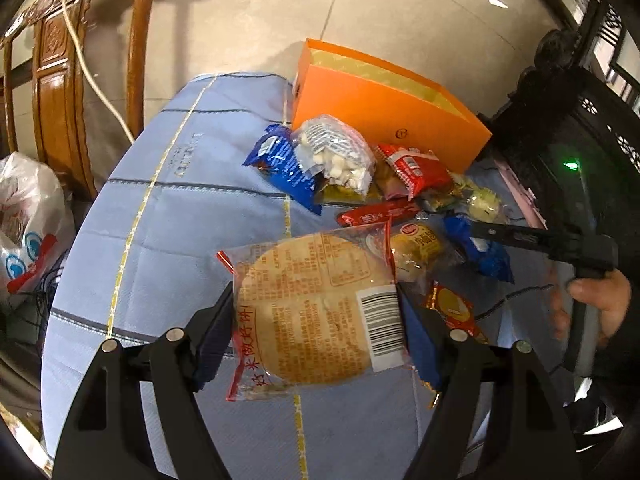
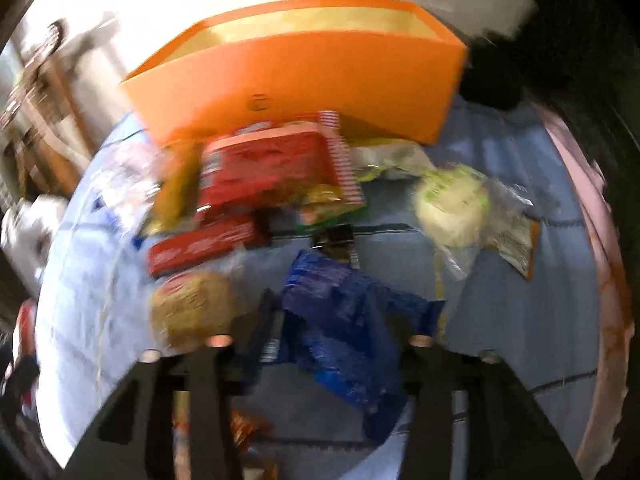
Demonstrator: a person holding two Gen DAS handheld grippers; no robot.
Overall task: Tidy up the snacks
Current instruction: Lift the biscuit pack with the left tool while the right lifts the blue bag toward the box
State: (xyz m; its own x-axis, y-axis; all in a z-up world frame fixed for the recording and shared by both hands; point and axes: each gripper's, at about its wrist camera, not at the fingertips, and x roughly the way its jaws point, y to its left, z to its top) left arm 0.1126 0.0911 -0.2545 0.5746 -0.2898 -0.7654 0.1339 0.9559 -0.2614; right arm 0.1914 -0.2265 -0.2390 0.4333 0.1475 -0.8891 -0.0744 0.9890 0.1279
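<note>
My left gripper (image 1: 316,304) is shut on a round flat cake in a clear wrapper (image 1: 312,312), held above the blue tablecloth (image 1: 180,220). My right gripper (image 2: 332,320) is shut on a crumpled blue snack packet (image 2: 340,316); this view is blurred. In the left wrist view the right gripper (image 1: 492,236) reaches over that blue packet (image 1: 488,258), with a hand (image 1: 600,300) on its grip. An open orange box (image 1: 384,116) (image 2: 312,80) stands behind the snack pile.
Loose snacks lie before the box: a blue packet (image 1: 280,164), a bag of white pieces (image 1: 340,152), red packets (image 1: 416,168) (image 2: 268,168), a yellow bun (image 1: 416,248), a pale cake (image 2: 452,204). A wooden chair (image 1: 60,80) and plastic bag (image 1: 28,220) stand left, dark furniture (image 1: 580,140) right.
</note>
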